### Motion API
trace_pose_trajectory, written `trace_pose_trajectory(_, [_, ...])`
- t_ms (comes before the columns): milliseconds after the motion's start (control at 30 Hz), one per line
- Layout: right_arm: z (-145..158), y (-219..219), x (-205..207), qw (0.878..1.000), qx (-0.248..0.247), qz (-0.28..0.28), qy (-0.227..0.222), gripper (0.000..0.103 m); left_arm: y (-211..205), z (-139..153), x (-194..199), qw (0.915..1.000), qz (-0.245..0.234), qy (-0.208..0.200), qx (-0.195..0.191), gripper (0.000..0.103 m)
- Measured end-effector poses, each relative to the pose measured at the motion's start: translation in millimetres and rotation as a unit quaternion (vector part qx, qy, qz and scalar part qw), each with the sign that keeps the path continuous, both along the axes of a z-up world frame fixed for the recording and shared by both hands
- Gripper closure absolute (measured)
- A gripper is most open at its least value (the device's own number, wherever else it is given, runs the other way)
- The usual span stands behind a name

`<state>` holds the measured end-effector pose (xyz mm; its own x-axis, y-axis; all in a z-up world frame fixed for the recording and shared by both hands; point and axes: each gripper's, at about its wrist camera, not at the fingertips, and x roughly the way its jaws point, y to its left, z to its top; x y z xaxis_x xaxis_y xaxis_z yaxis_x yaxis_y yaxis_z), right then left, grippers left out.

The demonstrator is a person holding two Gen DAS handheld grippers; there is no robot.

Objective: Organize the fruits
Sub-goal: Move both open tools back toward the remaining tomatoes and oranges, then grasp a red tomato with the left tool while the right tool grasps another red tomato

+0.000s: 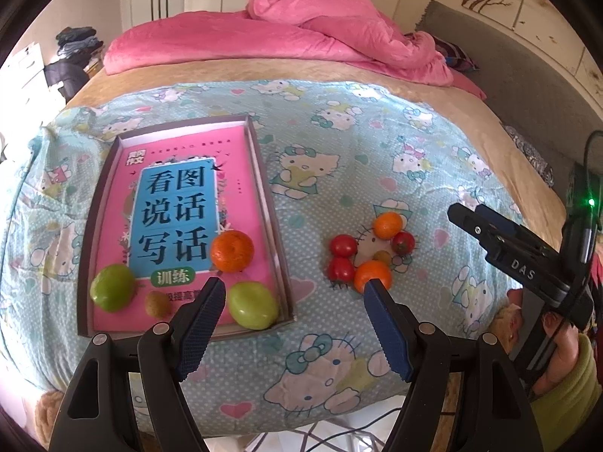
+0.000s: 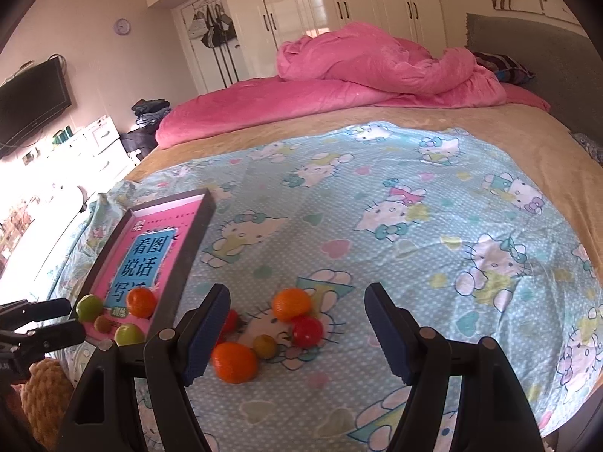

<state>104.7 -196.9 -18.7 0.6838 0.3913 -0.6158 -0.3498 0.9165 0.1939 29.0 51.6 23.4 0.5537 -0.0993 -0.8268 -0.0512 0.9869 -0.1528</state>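
A bed fills both views, spread with a light blue cartoon-cat sheet [image 1: 339,158] over a tan blanket, and a rumpled pink quilt [image 1: 301,34] lies at the far end. White wardrobes [image 2: 339,3] line the back wall, and a dark television [image 2: 34,98] hangs on the wall at the left in the right wrist view.

The left gripper [image 1: 294,293] hovers above the near part of the sheet with its blue-padded fingers spread wide and nothing between them. The right gripper [image 2: 297,297] is likewise spread and empty, poised above the loose fruit; in the left wrist view it reaches in from the right, held in a hand [image 1: 554,350] with a green sleeve.

A shallow dark-rimmed box [image 1: 90,233] lies flat on the left of the sheet, its long axis running away from the cameras, with a pink book cover lining its bottom. At its near end sit an orange [image 1: 231,250], two green fruits [image 1: 112,287] [image 1: 253,304] and a small brown fruit [image 1: 157,303].

To the right of the box, well apart from it, a loose cluster rests on the sheet: two oranges [image 1: 388,225] [image 1: 372,274], three red tomatoes [image 1: 343,245] [image 1: 403,242] [image 1: 340,269] and a small yellowish fruit [image 1: 383,255] in the middle.
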Motion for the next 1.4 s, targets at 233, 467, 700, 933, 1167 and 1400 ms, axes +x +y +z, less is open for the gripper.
trace_pose_trajectory(233, [-11.3, -9.7, 6.2, 1.0, -0.003, -0.009, 0.015, 0.03, -20.4, -7.4, 2.7, 0.9996, -0.026, 0.011, 0.006, 0.026])
trace_pose_trajectory(467, [-22.5, -11.5, 10.5, 0.999, -0.008, -0.006, 0.031, 0.03, -35.0, -17.6, 7.9, 0.9987, -0.043, 0.025, 0.008, 0.026])
trace_pose_trajectory(700, [-33.0, -6.6, 13.1, 0.999, -0.019, 0.01, 0.042, 0.03, -39.2, -30.0, 14.7, 0.998, -0.044, 0.044, 0.008, 0.026])
trace_pose_trajectory(933, [-46.2, -0.6, 15.9, 0.998, -0.03, 0.022, 0.06, 0.03, -37.5, -45.2, 26.7, 0.9971, -0.037, 0.066, 0.0, 0.026])
trace_pose_trajectory(1167, [-56.6, 5.0, 17.1, 0.996, -0.05, 0.031, 0.065, 0.03, -32.5, -55.4, 41.1, 0.9962, -0.033, 0.078, -0.022, 0.026])
trace_pose_trajectory(1400, [-66.7, 6.6, 23.6, 0.995, -0.046, 0.039, 0.078, 0.03, -34.1, -64.2, 52.4, 0.9949, -0.037, 0.087, -0.033, 0.034])
